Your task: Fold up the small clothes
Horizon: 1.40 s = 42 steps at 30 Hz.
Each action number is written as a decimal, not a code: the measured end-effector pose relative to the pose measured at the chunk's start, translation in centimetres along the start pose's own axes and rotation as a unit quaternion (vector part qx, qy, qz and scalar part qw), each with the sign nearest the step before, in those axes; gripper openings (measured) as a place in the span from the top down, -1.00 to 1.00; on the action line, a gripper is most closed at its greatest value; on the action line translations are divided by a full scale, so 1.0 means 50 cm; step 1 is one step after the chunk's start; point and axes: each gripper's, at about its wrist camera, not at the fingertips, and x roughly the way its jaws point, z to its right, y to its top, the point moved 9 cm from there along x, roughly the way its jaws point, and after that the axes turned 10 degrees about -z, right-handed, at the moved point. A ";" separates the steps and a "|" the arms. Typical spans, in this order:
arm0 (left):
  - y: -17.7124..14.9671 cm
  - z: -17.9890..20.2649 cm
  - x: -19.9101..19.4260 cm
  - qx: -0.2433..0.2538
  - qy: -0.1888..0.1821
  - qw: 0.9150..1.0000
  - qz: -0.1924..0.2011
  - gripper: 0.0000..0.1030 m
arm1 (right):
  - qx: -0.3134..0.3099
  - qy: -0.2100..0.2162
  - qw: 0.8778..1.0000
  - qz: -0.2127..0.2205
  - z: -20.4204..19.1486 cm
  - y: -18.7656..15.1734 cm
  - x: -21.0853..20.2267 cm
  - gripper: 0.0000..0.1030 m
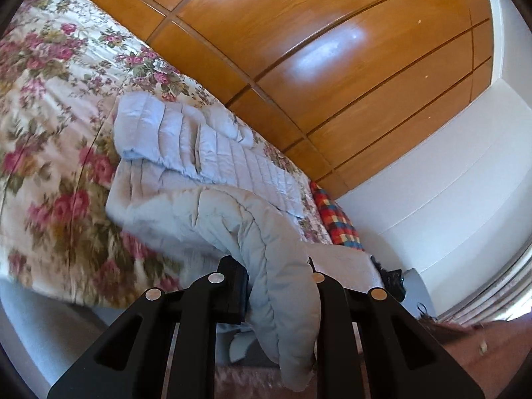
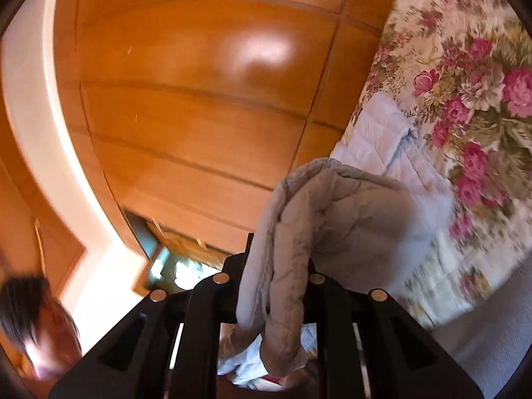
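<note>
Fabric of a pale blue quilted jacket (image 1: 206,179) filled the middle of both wrist views. Most of the garment lay spread on the floral bedspread (image 1: 50,106), one sleeve already doubled across the body, while its near edge was lifted clear of the bed. The left gripper (image 1: 279,286) pinched a thick padded fold of that edge between its fingers (image 1: 237,296), with loose cloth hanging down past them. The right gripper (image 2: 276,286) likewise clamped a bunched fold of the jacket (image 2: 332,206), its fingers pressed close on the padding, with a flap drooping beneath.

Beyond the jacket ran the glossy wooden wardrobe (image 1: 299,50) along the far side of the bed, and a checked red, blue and yellow cloth (image 1: 335,212) lay near the bed's far end, against a white wall (image 1: 449,183). The right view was smeared by motion, and a blurred part of the person showed at its lower left.

The step in hand appeared to be carrying the raised hem over onto the body of the jacket. To do it well, both grips ought to travel together at an even height, keeping the edge taut between them so the puffy quilting would not slump. The fold line should land square across the body, and the cloth should be laid down before either grip let go.
</note>
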 end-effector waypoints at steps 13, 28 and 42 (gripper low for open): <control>0.179 -0.105 0.092 -0.041 0.043 0.998 -0.004 0.71 | 0.032 -0.025 0.999 -0.028 0.062 0.187 0.183 0.62; 0.317 -0.283 0.201 -0.152 0.066 0.986 0.013 0.61 | 0.092 -0.115 0.989 0.002 0.259 0.307 0.301 0.43; 0.359 -0.311 0.191 -0.174 0.035 0.983 0.054 0.19 | 0.013 -0.087 0.995 0.052 0.168 0.356 0.260 -0.66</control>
